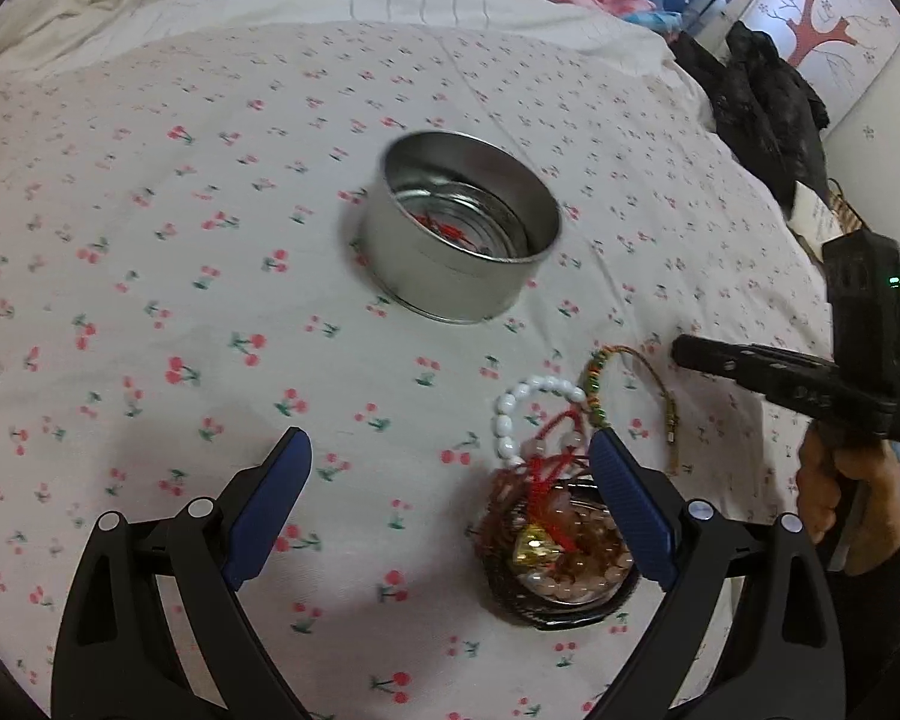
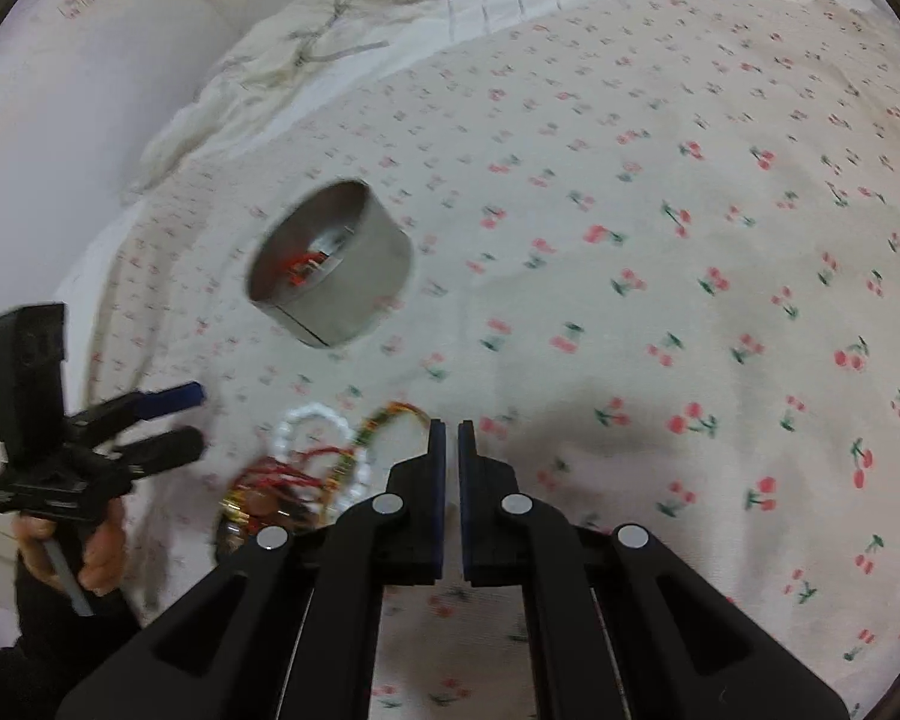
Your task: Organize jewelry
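On the cherry-print bedsheet (image 1: 150, 240), a round silver tin (image 1: 459, 228) stands open, with something small and red lying inside on its bottom. Nearer me, well apart from the tin, sits the jewelry pile (image 1: 561, 546): dark and amber beads, red cord and a gold-coloured piece heaped together. A white bead bracelet (image 1: 525, 414) and a braided red-green-yellow cord bracelet (image 1: 630, 396) spread out from the pile's far side.

My left gripper (image 1: 450, 468) hangs above the sheet with its 2 blue pads wide apart, holding nothing; the right-hand pad (image 1: 624, 504) overlaps the pile in view, contact unclear. My right gripper (image 2: 451, 438) has its fingers drawn together, a thin slit between them, nothing caught there. It sits just right of the cord bracelet. A black garment (image 1: 768, 114) lies at the bed's edge.
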Available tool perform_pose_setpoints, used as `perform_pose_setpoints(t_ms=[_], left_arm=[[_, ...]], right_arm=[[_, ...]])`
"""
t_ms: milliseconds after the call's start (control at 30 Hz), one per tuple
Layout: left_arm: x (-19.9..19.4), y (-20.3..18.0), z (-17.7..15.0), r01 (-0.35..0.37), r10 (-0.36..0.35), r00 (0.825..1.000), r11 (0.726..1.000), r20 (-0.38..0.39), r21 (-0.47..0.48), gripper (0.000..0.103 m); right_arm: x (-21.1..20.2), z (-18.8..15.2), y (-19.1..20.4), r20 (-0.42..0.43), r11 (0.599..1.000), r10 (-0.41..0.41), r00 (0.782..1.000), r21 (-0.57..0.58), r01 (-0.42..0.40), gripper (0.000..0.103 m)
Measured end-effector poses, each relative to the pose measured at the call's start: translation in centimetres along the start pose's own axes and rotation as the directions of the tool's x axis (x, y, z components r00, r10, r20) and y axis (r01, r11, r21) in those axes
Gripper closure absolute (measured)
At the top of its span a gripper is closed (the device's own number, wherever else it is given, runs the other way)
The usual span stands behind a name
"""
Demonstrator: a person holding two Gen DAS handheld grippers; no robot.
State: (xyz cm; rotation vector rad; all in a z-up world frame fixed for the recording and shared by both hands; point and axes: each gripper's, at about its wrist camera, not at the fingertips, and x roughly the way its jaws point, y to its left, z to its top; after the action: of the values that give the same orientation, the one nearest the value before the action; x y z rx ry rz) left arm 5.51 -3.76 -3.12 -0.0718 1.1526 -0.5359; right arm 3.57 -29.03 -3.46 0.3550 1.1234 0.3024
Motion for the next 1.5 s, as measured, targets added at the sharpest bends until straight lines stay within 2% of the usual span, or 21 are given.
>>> perform_pose_setpoints(t_ms=[100, 167, 200, 233, 400, 467, 500, 533, 567, 767, 900, 967, 1000, 1033, 1100, 1167, 1233, 1300, 1400, 1467, 1500], left_arm=[[-0.2, -0.2, 0.2, 0.036, -0.036, 0.999, 0.999, 0.009, -0.019, 0.013], [-0.1, -0.3, 0.3, 0.06, -0.06, 0.998, 0.998, 0.011, -0.024, 0.013], [0.0, -0.4, 0.3, 0.047, -0.047, 0.999, 0.999, 0.009, -0.021, 0.013], [0.2, -0.5, 0.2, 0.028, -0.028, 1.0, 1.0, 0.005, -0.014, 0.013], [1.1, -0.4, 0.4, 0.028, -0.029, 0.999, 0.999, -0.014, -0.031, 0.013], [1.2, -0.7, 0.5, 0.027, -0.028, 1.0, 0.999, -0.007, -0.027, 0.013], [1.2, -1.0, 0.6, 0.033, -0.033, 0.999, 0.999, -0.007, -0.026, 0.013], [1.2, -1.2, 0.7, 0.038, -0.038, 0.999, 0.999, -0.007, -0.025, 0.013], [1.3, -1.2, 0.7, 0.04, -0.04, 0.999, 0.999, -0.007, -0.023, 0.013], [1.8, -2.6, 1.0, 0.053, -0.053, 0.998, 0.999, -0.023, 0.008, 0.013], [1.5, -3.1, 1.2, 0.142, -0.141, 0.989, 0.99, -0.044, 0.025, 0.013], [1.2, -3.5, 1.2, 0.149, -0.147, 0.988, 0.987, -0.047, 0.064, 0.013], [0.8, -4.0, 1.0, 0.133, -0.13, 0.991, 0.984, -0.032, 0.117, 0.013], [0.4, -4.8, 0.6, 0.108, -0.109, 0.994, 0.975, -0.005, 0.195, 0.013], [-0.4, -6.5, -0.3, 0.061, -0.081, 0.996, 0.937, 0.045, 0.344, 0.013], [-0.6, -8.6, -1.7, 0.008, -0.058, 0.995, 0.871, 0.086, 0.49, 0.013], [-0.3, -9.5, -2.3, 0.009, -0.063, 0.995, 0.838, 0.08, 0.546, 0.013], [0.3, -10.4, -2.7, 0.023, -0.076, 0.995, 0.821, 0.069, 0.57, 0.013], [0.7, -10.3, -3.0, 0.042, -0.088, 0.995, 0.814, 0.051, 0.579, 0.015], [1.1, -10.3, -2.9, 0.065, -0.099, 0.995, 0.816, 0.028, 0.574, 0.031], [1.3, -10.1, -2.8, 0.059, -0.083, 0.996, 0.819, 0.017, 0.571, 0.032]], right_arm=[[0.4, -0.3, -0.2, -0.026, 1.0, 0.004, 1.0, 0.005, -0.003, 0.098], [0.5, -0.5, 0.2, -0.031, 1.0, 0.005, 0.999, -0.013, -0.005, 0.076], [0.5, -0.5, 0.5, -0.025, 1.0, -0.004, 1.0, -0.023, 0.003, 0.05], [0.4, -0.6, 0.9, -0.015, 0.999, -0.01, 1.0, -0.039, 0.01, 0.047], [1.9, -1.0, 2.1, -0.022, 0.989, -0.106, 0.994, -0.111, 0.103, 0.049], [2.5, -1.3, 2.7, -0.009, 0.973, -0.168, 0.986, -0.161, 0.164, 0.059], [2.6, -1.4, 3.1, -0.003, 0.963, -0.192, 0.981, -0.191, 0.188, 0.073], [2.6, -1.4, 3.3, -0.006, 0.964, -0.183, 0.983, -0.2, 0.178, 0.094], [2.5, -1.4, 3.4, -0.014, 0.969, -0.161, 0.987, -0.194, 0.155, 0.095], [1.5, -1.0, 3.0, 0.025, 0.97, -0.164, 0.986, -0.175, 0.166, 0.095], [1.3, -0.7, 1.7, 0.021, 0.977, -0.163, 0.986, -0.134, 0.165, 0.095], [1.4, -0.9, 1.2, 0.002, 0.98, -0.159, 0.987, -0.119, 0.158, 0.095], [1.6, -0.9, 1.1, -0.005, 0.981, -0.158, 0.987, -0.116, 0.157, 0.095], [1.6, -0.9, 1.0, -0.007, 0.981, -0.158, 0.987, -0.112, 0.156, 0.095], [1.7, -0.9, 0.8, -0.015, 0.984, -0.15, 0.989, -0.099, 0.148, 0.094], [1.7, -0.9, 0.7, -0.017, 0.986, -0.143, 0.99, -0.084, 0.142, 0.094], [1.7, -1.1, 0.5, -0.022, 0.987, -0.141, 0.99, -0.08, 0.139, 0.093], [1.6, -1.1, 0.5, -0.021, 0.988, -0.134, 0.991, -0.08, 0.132, 0.088], [1.7, -1.2, 0.9, -0.023, 0.988, -0.124, 0.992, -0.096, 0.121, 0.079], [1.7, -1.2, 1.0, -0.025, 0.988, -0.119, 0.993, -0.1, 0.116, 0.077], [1.7, -1.2, 1.0, -0.026, 0.989, -0.117, 0.993, -0.099, 0.114, 0.077]])
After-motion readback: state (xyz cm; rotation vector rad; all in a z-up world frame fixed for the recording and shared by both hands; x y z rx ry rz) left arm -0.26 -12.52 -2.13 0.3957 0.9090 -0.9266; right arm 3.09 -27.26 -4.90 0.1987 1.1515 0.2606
